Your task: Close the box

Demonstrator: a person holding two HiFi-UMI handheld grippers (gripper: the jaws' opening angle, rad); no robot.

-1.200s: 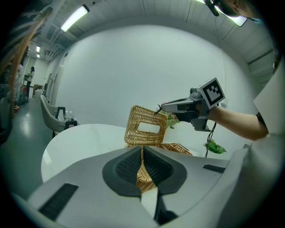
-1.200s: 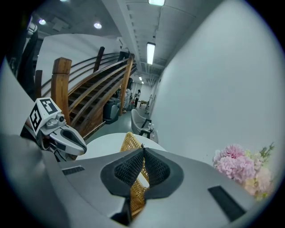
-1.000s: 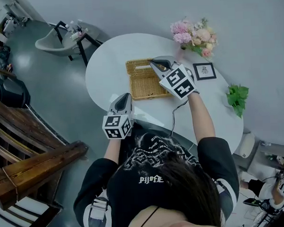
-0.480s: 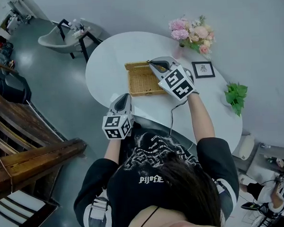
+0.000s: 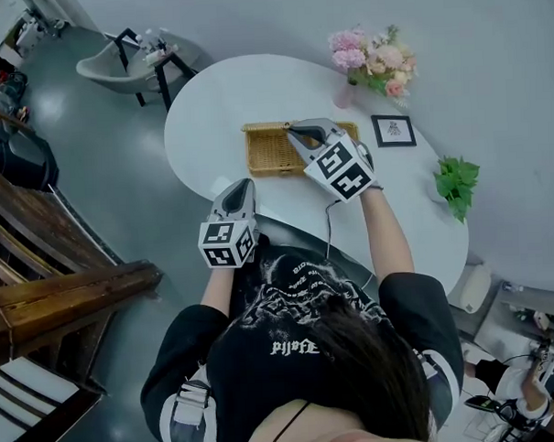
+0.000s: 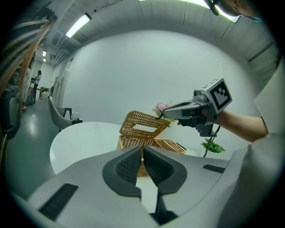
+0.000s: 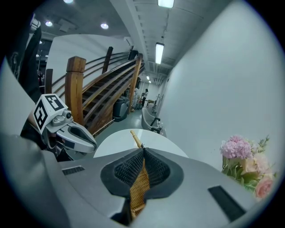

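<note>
**Head view.** The wicker box [image 5: 269,152] is sitting near the middle of the white oval table [image 5: 212,104], with its long axis running left to right across the picture. The right gripper [image 5: 297,130] is reaching over the box's right half and is covering part of it. The left gripper [image 5: 242,186] is hovering at the table's near edge, apart from the box. A vase [image 5: 344,95] by the far edge is holding pink flowers [image 5: 372,54]. What the box is holding cannot be made out.

**Left gripper view.** The left gripper's jaws are sitting clenched together with nothing between them. Beyond them the box's base is standing on the table, and its lid [image 6: 143,124] is hanging raised and tilted above it. The lid is a woven tan panel with a rectangular slot in its middle. The right gripper is pinching the lid's right-hand edge.

**Right gripper view.** The right gripper's jaws are grasping the lid, which is showing edge-on as a thin woven strip running straight along the jaws. The lid's rim is sticking out past the jaw tips, pointing toward the far side of the table.
</note>
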